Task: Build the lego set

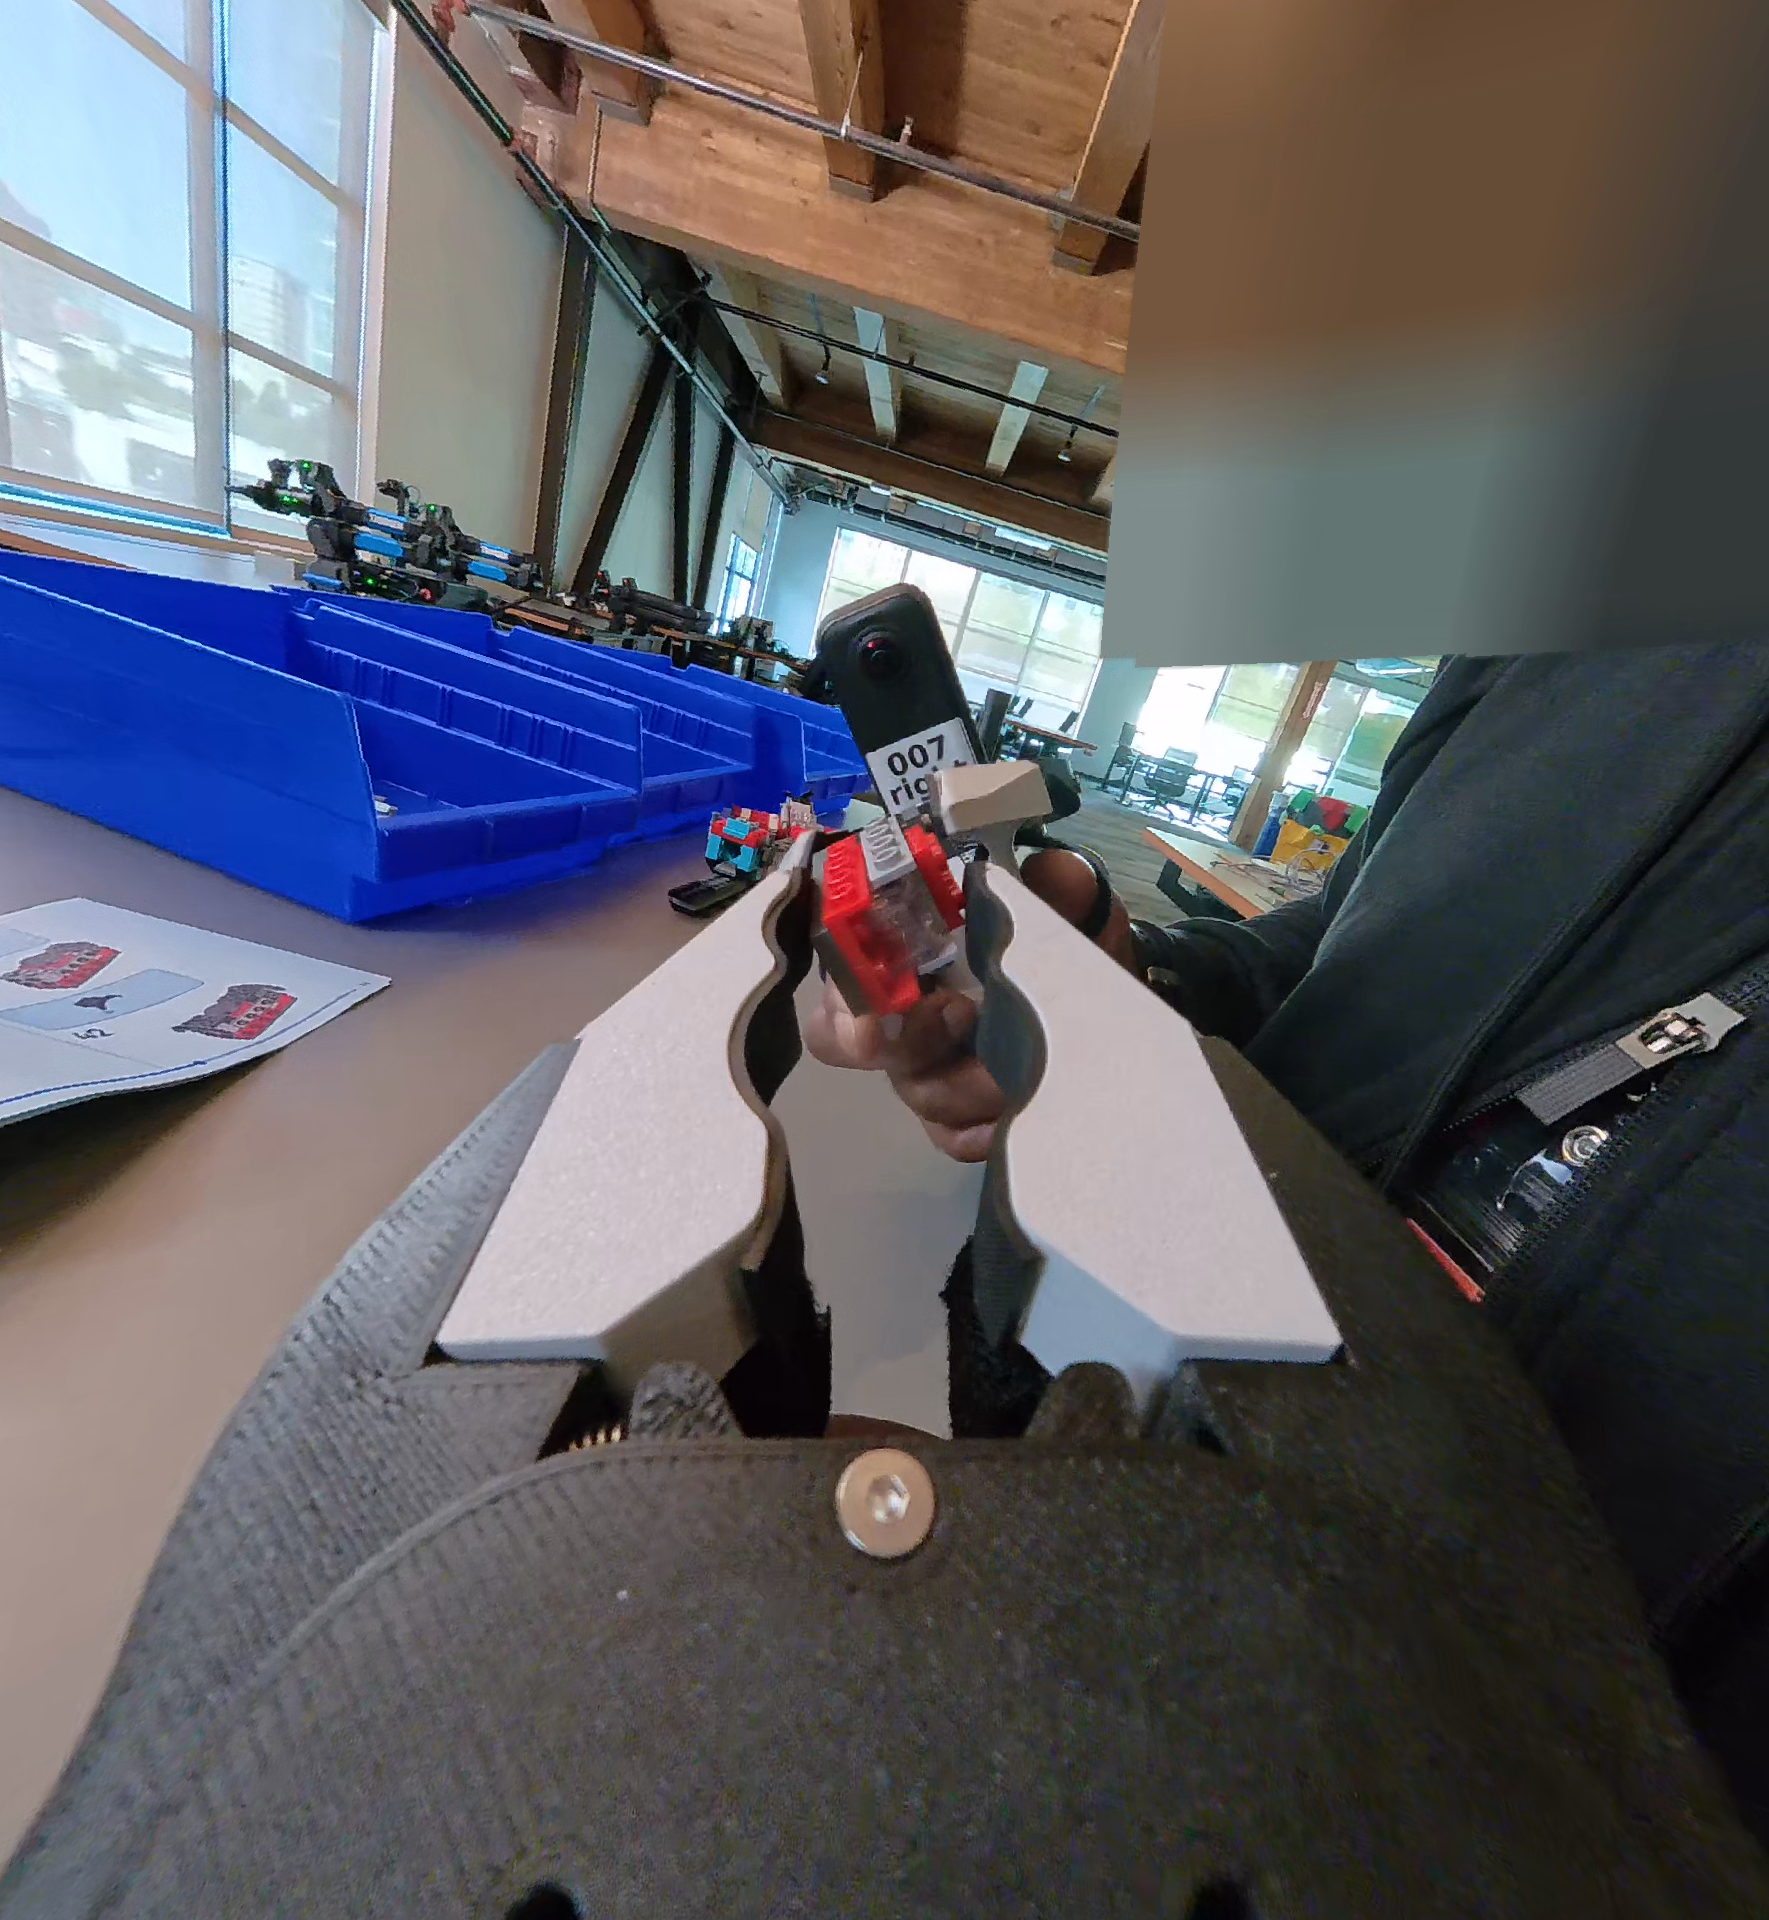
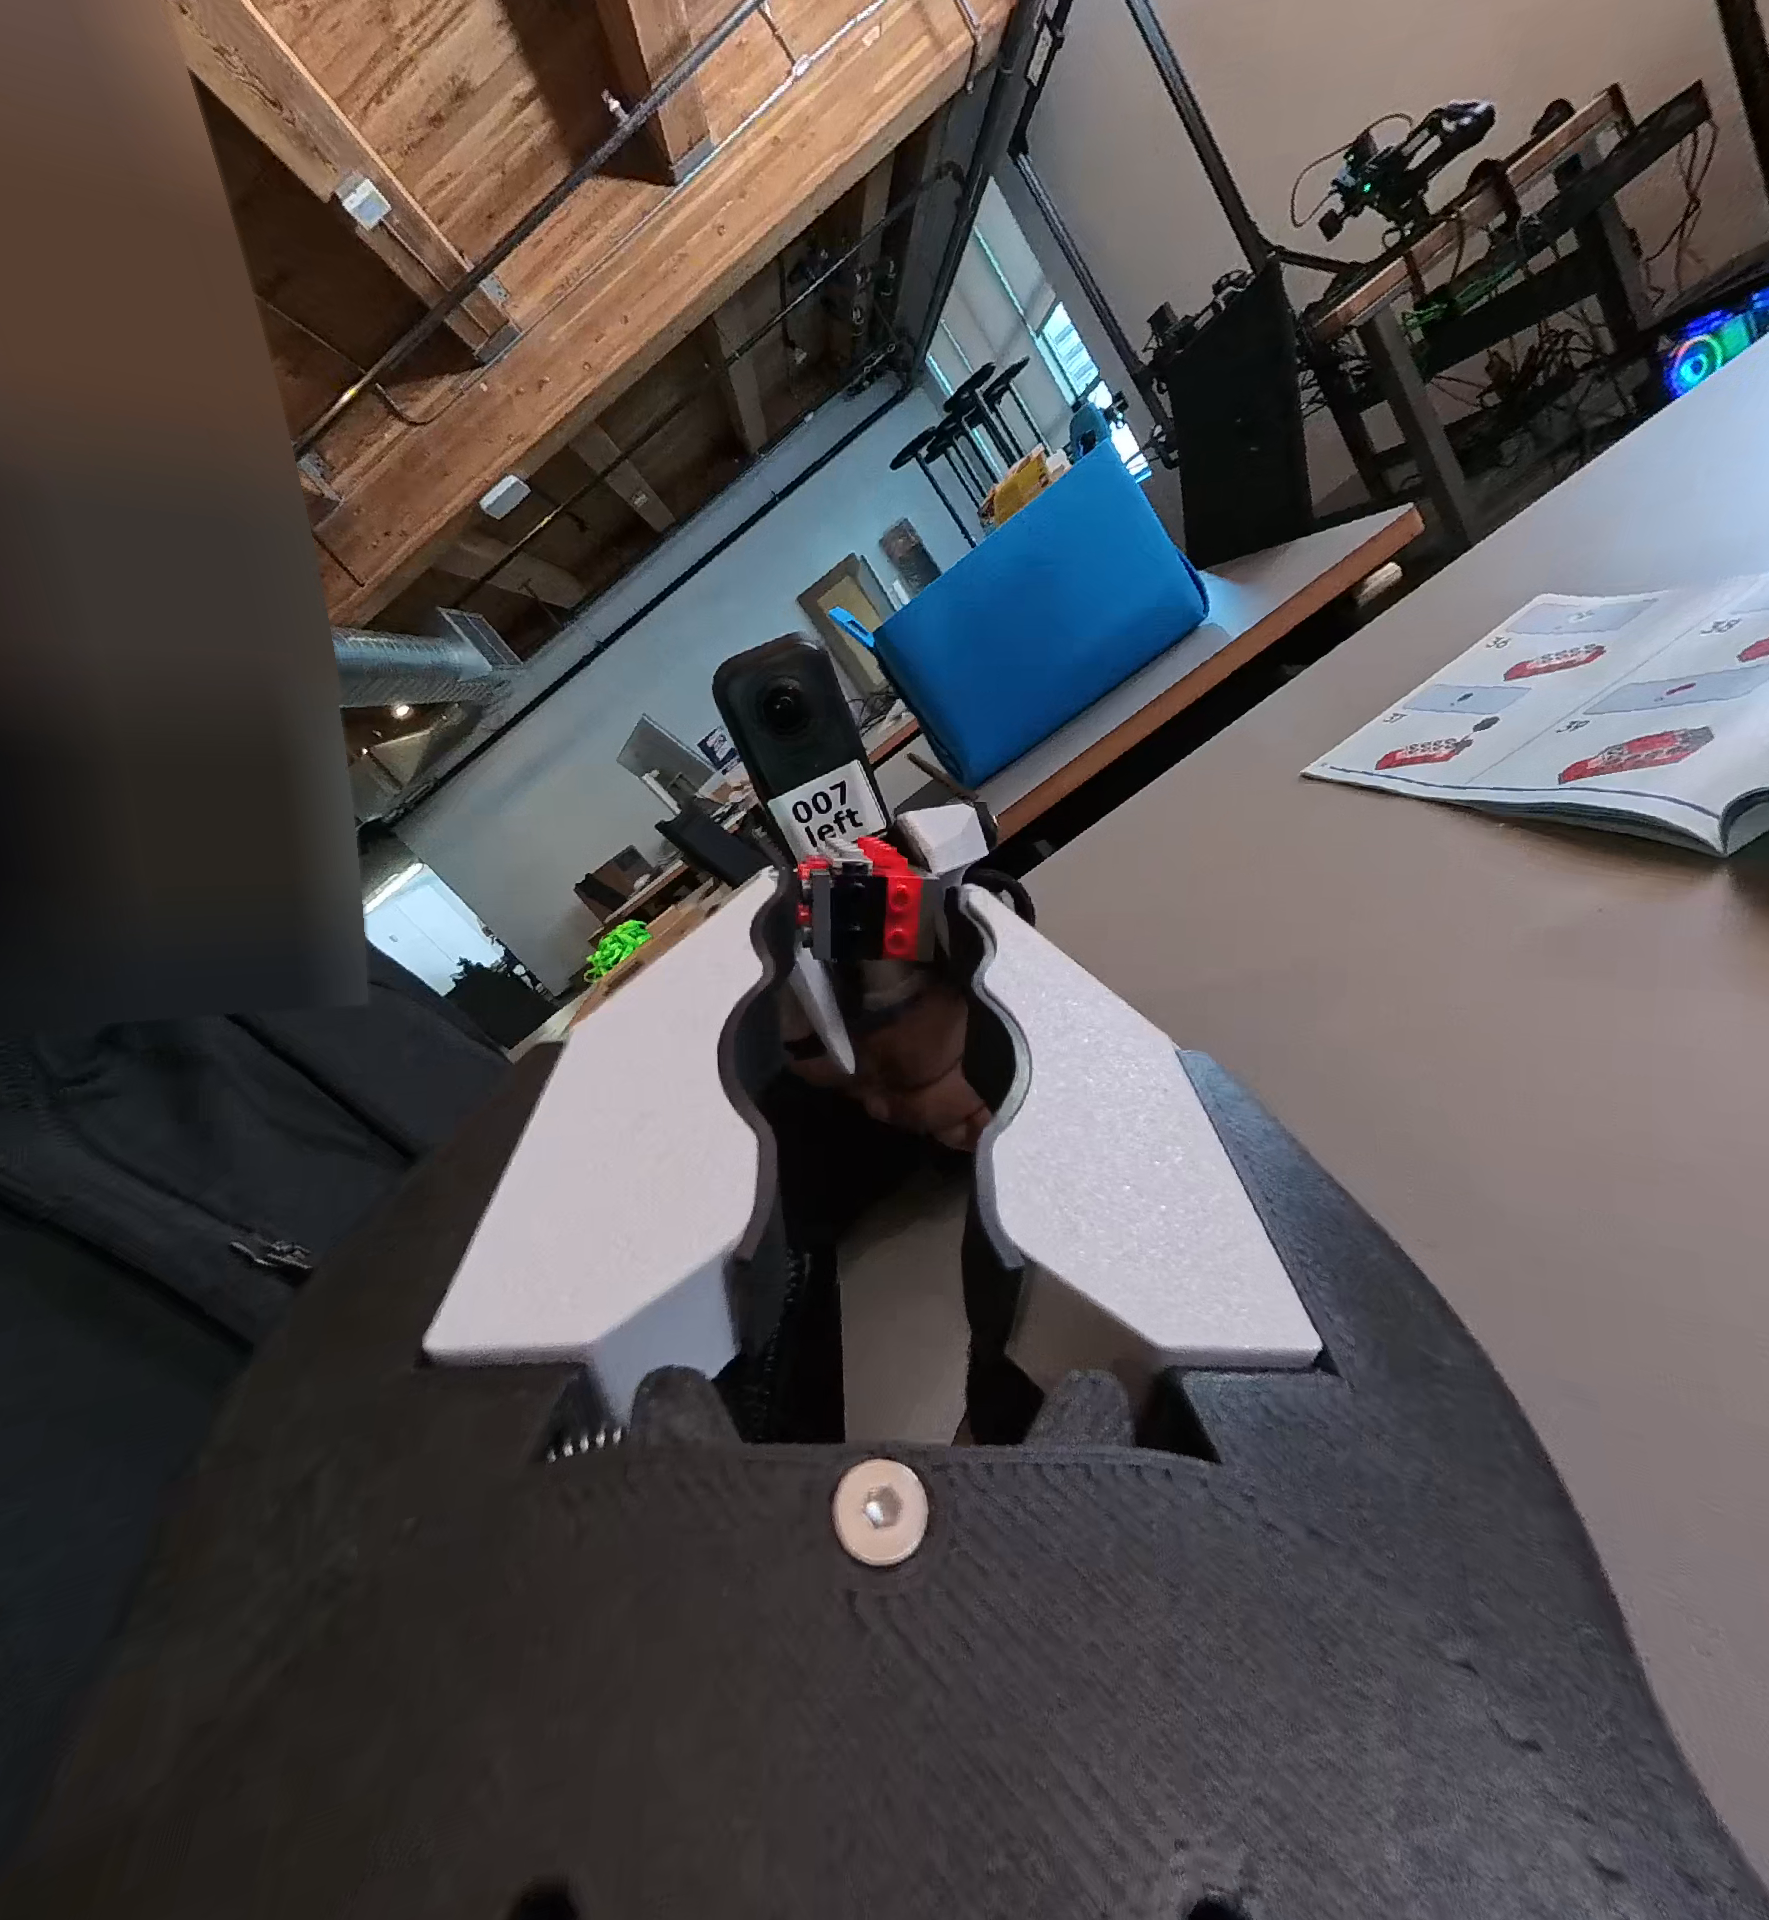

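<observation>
We have both grippers meeting mid-air above the bench (image 1: 184, 1299), facing each other, each one's camera visible in the other's view.

Left gripper (image 1: 885, 914) — jaws pinching the lego build (image 1: 885, 930), a small red and grey block with a clear piece in it, held at the fingertips and clear of the bench. Right gripper (image 2: 864, 920) — jaws closed on the same lego build (image 2: 864, 909) from the opposite side; from here it shows red, black and grey studs. In the left wrist view the right gripper's grey fingertip (image 1: 989, 800) sits just above and behind the build. In the right wrist view one of the left gripper's fingers (image 2: 823, 1003) runs down beside the build. A hand (image 1: 921, 1060) shows behind the build, wrapped around the far gripper's handle.

Elsewhere on the bench:
- open instruction booklet (image 1: 121, 997), left of the left gripper, well apart from the build
- row of blue bins (image 1: 360, 748) behind the booklet, side by side
- second small lego assembly (image 1: 740, 842), red and teal, just in front of the bins — details too small to tell

A person's dark jacket (image 1: 1586, 987) fills the right side of the left wrist view.
</observation>
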Demonstrator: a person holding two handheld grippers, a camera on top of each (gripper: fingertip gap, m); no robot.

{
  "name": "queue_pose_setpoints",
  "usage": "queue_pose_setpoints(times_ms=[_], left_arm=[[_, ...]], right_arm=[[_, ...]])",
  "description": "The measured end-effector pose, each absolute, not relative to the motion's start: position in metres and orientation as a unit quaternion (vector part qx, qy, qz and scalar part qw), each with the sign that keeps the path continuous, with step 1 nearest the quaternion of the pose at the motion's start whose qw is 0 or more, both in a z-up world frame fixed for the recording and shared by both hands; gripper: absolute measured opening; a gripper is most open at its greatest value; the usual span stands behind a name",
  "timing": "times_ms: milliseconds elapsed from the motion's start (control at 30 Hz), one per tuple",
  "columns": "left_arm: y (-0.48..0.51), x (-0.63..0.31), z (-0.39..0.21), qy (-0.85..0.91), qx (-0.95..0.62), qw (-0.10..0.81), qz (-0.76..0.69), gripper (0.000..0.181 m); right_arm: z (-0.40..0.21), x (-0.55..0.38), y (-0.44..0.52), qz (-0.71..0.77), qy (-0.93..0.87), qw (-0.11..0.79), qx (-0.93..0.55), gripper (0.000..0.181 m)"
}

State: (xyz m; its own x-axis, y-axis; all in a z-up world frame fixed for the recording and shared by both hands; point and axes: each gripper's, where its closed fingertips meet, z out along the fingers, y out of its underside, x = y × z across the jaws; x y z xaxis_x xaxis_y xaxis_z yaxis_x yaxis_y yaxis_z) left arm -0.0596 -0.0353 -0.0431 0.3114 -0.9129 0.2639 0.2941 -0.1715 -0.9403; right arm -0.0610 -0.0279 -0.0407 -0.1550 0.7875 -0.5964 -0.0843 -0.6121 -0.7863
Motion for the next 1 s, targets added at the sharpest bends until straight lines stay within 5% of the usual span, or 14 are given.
queue_pose_setpoints(times_ms=[767,867,1000], left_arm=[[-0.0404,-0.0557,-0.0392,0.292,-0.55,0.592,-0.511,0.029],[-0.0379,-0.0581,-0.0393,0.285,-0.553,0.596,-0.507,0.029],[-0.0389,-0.0612,-0.0346,0.278,-0.544,0.602,-0.515,0.029]], right_arm=[[-0.0361,-0.0572,-0.0327,0.685,-0.323,0.346,-0.553,0.024],[-0.0357,-0.0579,-0.0335,0.69,-0.321,0.343,-0.551,0.042],[-0.0373,-0.0613,-0.0355,0.686,-0.324,0.342,-0.555,0.041]])
